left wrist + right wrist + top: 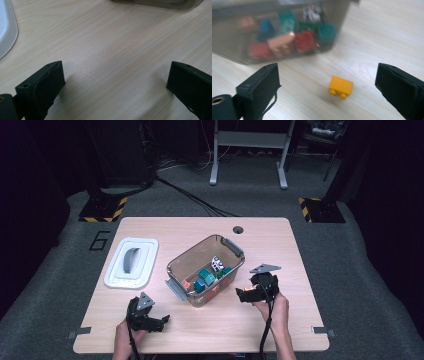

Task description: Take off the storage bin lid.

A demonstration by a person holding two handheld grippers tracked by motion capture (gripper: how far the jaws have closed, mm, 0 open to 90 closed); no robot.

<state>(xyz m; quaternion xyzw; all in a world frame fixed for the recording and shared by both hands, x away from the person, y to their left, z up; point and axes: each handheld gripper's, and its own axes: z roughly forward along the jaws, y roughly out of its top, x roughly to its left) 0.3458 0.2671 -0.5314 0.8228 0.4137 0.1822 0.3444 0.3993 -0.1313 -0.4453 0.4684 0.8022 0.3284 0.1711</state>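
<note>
Yellow brick (341, 87): light, rigid, slick plastic; grip across flat sides. Right gripper (327, 82) wide, empty; left gripper (113, 82) wide, empty.

The left tongs (115, 85) stand wide apart at the bottom of the frame, one black jaw at lower left and one at lower right, with bare light wood table (112, 45) between them. A white lid's (6, 30) rounded edge shows at the upper left. The lower wall of a clear bin (160, 3) runs along the top edge, right of centre.

High view looks down; both gripper views skim the table (260, 330), sharing the bin (176, 265).
</note>
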